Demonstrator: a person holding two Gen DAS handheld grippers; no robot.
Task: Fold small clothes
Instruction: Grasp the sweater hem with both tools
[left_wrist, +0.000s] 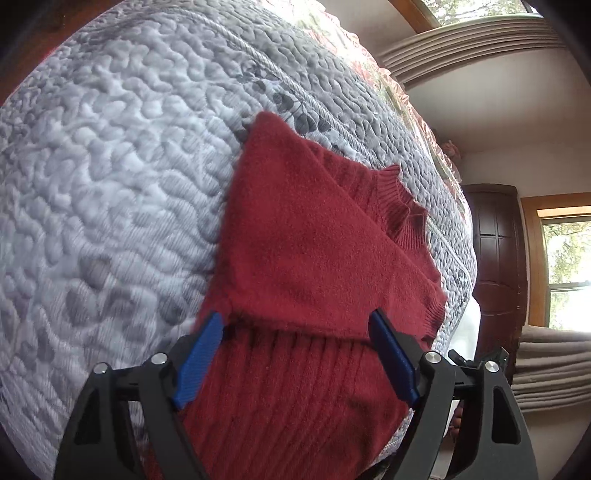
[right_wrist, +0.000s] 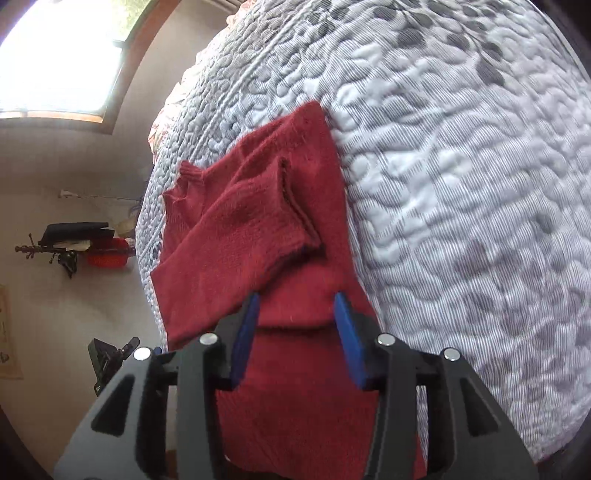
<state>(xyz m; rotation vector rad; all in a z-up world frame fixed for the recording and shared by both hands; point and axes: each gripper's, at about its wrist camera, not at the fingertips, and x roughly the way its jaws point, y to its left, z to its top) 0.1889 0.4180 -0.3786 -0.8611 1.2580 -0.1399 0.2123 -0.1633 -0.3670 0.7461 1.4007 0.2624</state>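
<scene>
A dark red knitted sweater (left_wrist: 314, 240), sleeves folded across its body, lies on the quilted grey bed (left_wrist: 110, 184). The left hand-held gripper (left_wrist: 295, 328) and right hand-held gripper (right_wrist: 295, 310) hang above its hem, jaws apart.

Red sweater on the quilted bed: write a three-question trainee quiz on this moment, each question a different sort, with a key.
1. True or false: the left gripper has its blue fingers spread apart over the red sweater.
2. Multiple choice: the sweater lies on (A) a wooden floor, (B) a grey-and-white quilted bedcover, (C) a chair.
3. Fill in: in the right wrist view, a folded-over ______ lies across the sweater's body just ahead of the right gripper.

Key: 1 true; 2 B; 3 sleeve.
</scene>
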